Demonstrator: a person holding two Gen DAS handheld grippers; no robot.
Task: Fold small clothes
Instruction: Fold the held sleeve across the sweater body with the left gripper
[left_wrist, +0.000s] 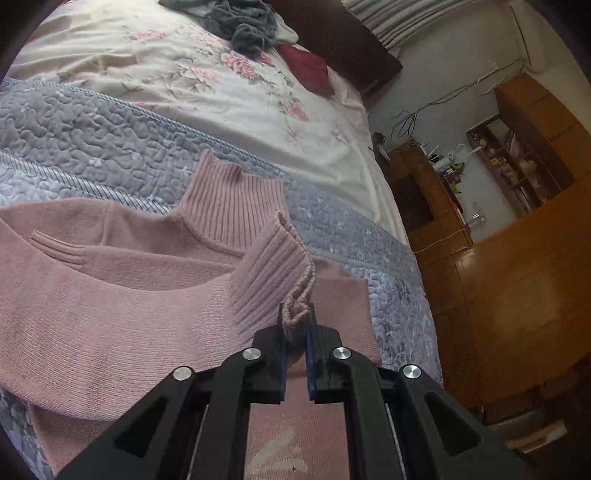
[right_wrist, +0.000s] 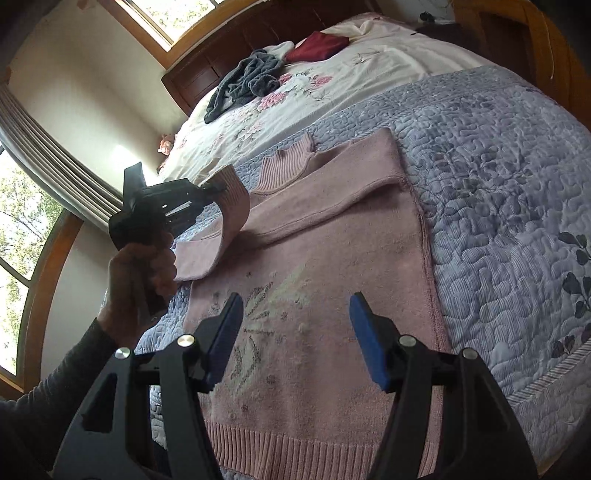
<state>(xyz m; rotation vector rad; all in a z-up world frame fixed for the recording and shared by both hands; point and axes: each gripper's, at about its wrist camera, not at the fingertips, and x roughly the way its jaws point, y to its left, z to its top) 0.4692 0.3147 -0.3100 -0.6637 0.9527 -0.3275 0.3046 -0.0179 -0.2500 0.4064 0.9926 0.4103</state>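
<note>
A pink knit sweater (right_wrist: 325, 258) with a pale embroidered motif lies flat on the blue quilted bedspread (right_wrist: 498, 177). One sleeve is folded across the chest. My left gripper (left_wrist: 295, 321) is shut on the ribbed cuff (left_wrist: 273, 269) of the other sleeve and holds it lifted above the body of the sweater (left_wrist: 92, 314). In the right wrist view that left gripper (right_wrist: 218, 186) shows at the left, held by a hand, with the sleeve curling up from the bed. My right gripper (right_wrist: 295, 314) hangs open over the sweater's lower front with nothing between its blue pads.
Beyond the quilt lies a floral sheet (right_wrist: 295, 96) with a grey garment pile (right_wrist: 243, 85) and a dark red folded cloth (right_wrist: 317, 46) near the wooden headboard (right_wrist: 236, 40). Wooden cabinets (left_wrist: 517, 258) stand past the bed's edge. Windows (right_wrist: 22, 221) line the left wall.
</note>
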